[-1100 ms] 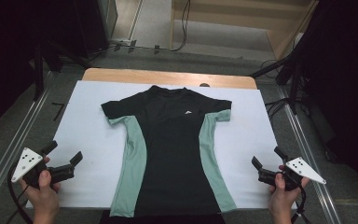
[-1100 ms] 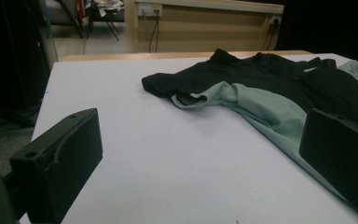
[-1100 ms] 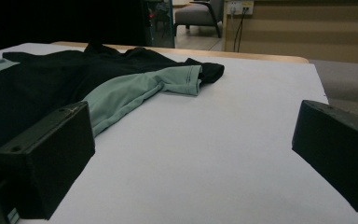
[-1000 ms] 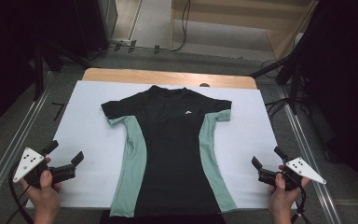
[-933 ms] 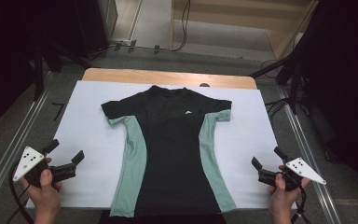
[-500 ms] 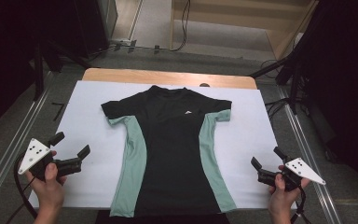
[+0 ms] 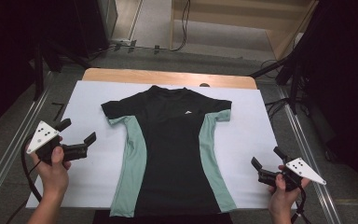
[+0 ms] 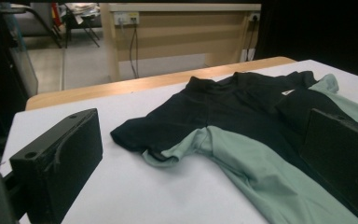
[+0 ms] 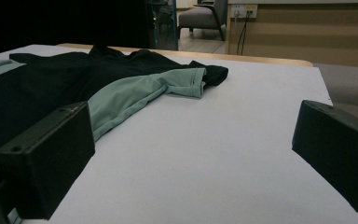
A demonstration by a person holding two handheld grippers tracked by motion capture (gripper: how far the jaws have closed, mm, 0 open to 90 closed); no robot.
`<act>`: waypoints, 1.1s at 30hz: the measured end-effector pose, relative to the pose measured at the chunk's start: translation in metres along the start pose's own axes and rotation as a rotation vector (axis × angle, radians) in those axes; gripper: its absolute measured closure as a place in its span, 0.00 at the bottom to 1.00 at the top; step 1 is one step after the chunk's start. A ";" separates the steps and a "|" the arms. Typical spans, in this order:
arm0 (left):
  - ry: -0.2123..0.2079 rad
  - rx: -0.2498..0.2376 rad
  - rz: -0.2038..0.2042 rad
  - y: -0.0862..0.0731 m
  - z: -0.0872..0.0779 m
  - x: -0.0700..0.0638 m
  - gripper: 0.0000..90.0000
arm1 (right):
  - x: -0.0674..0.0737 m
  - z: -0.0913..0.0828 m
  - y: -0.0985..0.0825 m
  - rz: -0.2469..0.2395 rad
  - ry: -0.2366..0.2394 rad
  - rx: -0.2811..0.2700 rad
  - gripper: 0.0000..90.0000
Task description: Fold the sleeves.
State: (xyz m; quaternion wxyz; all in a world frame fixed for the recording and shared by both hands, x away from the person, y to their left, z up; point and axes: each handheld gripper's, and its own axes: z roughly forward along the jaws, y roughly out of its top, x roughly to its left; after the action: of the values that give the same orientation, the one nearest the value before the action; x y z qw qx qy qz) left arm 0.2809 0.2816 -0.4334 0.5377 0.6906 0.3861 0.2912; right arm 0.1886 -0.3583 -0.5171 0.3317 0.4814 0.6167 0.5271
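A black T-shirt (image 7: 170, 149) with pale green side panels lies flat, face up, on a white sheet (image 7: 256, 121), collar toward the far edge. My left gripper (image 7: 80, 129) is held open over the sheet, left of the shirt and level with its sleeve, nothing between the jaws. In the left gripper view the shirt's sleeve (image 8: 144, 135) lies ahead between the open left gripper (image 8: 205, 140). My right gripper (image 7: 266, 157) stands open near the front right corner, apart from the shirt. In the right gripper view the green sleeve (image 9: 182, 84) lies ahead of the right gripper (image 9: 191, 140).
The white sheet covers a wooden table whose far edge (image 7: 168, 77) shows. Metal rails run along the left (image 7: 7, 156) and right (image 7: 310, 149) sides. Dark stands and cables (image 7: 284, 74) sit beyond the far corners. Bare sheet lies on both sides of the shirt.
My left gripper has moved up and forward from the front left corner toward the shirt's left sleeve, staying open. The right gripper and the shirt have stayed put.
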 end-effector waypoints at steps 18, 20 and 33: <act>-0.015 0.010 0.002 0.020 0.042 0.013 0.00 | 0.000 0.001 -0.001 -0.005 0.009 -0.002 0.00; -0.017 0.012 -0.004 0.021 0.044 0.015 0.00 | 0.000 0.001 -0.001 -0.005 0.009 -0.002 0.00; -0.012 0.073 -0.050 0.016 0.077 0.037 0.00 | 0.001 0.002 -0.001 -0.007 0.014 0.004 0.00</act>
State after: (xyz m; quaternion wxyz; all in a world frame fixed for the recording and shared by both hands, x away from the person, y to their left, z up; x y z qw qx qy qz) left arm 0.3669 0.2707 -0.4384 0.5215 0.7016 0.4107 0.2591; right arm 0.1900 -0.3567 -0.5182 0.3284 0.4760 0.6218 0.5282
